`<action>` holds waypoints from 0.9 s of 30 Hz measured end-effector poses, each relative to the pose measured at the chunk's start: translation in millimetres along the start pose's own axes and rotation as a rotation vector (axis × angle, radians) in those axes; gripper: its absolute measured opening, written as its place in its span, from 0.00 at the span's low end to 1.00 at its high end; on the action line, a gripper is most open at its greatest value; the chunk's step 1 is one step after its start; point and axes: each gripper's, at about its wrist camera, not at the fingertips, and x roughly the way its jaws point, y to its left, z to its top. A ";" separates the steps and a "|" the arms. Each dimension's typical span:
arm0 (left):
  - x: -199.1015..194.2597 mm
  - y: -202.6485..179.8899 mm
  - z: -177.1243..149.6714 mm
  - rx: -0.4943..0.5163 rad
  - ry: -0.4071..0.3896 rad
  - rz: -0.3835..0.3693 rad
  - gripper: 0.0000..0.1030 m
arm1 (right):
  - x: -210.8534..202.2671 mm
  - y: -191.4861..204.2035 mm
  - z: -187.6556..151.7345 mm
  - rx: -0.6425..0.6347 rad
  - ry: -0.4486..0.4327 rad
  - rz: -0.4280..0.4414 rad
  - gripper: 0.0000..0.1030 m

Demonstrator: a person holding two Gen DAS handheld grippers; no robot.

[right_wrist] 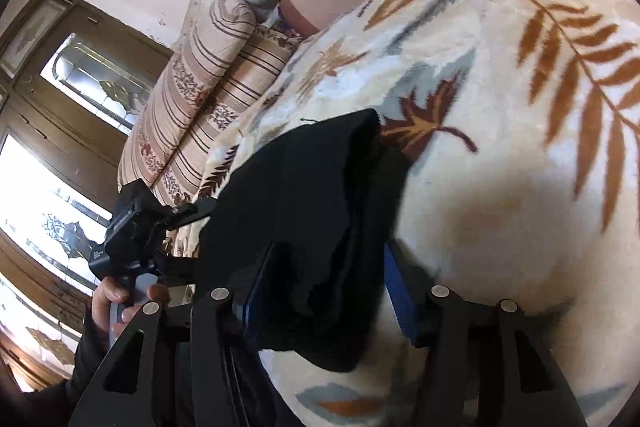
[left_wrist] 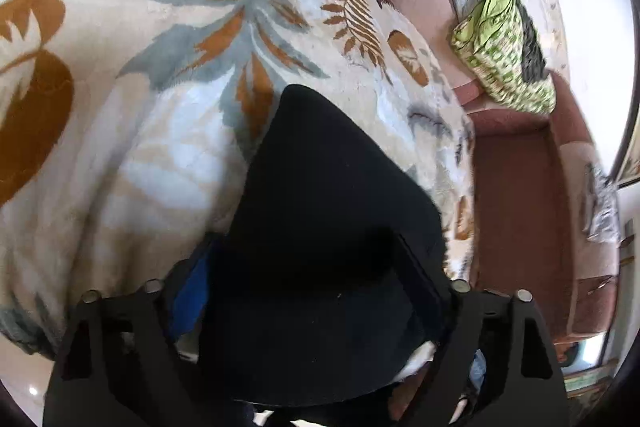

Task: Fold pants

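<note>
Black soft-fabric pants bunched on the cream leaf-print plush blanket, likely mid-fold. Left claw partly open with cloth between the jaws; grip unclear. Right claw half-closed around a thick fold, probably carrying that edge over.

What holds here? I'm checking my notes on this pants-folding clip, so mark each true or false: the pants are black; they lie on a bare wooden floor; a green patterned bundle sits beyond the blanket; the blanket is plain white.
1. The pants are black. True.
2. They lie on a bare wooden floor. False: under them is a leaf-print blanket.
3. A green patterned bundle sits beyond the blanket. True.
4. The blanket is plain white. False: it bears orange, brown and grey leaves.
</note>
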 end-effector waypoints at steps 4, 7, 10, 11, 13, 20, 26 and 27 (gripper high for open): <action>-6.0 -23.0 0.6 0.116 -0.035 0.048 0.32 | -14.9 13.6 8.1 -0.055 -0.036 0.002 0.28; -2.7 -53.7 11.0 0.201 -0.068 0.053 0.30 | -30.1 22.6 24.5 -0.105 -0.081 -0.031 0.28; 13.6 -86.7 28.7 0.263 -0.102 0.033 0.30 | -42.7 15.4 54.3 -0.093 -0.120 -0.056 0.28; 21.5 -95.7 35.0 0.281 -0.112 0.027 0.30 | -45.6 12.3 63.4 -0.092 -0.128 -0.064 0.28; 39.0 -105.3 44.4 0.301 -0.125 0.035 0.31 | -47.8 2.5 83.6 -0.080 -0.132 -0.071 0.28; 81.4 -75.2 51.3 0.212 -0.110 -0.010 0.55 | -21.8 -72.0 95.8 0.167 -0.035 -0.102 0.41; 13.9 -87.7 35.8 0.290 -0.349 -0.232 0.51 | -79.4 -20.0 85.2 -0.051 -0.228 -0.213 0.43; 8.6 -95.9 27.7 0.346 -0.354 -0.257 0.51 | -80.9 8.2 80.0 -0.229 -0.240 -0.266 0.38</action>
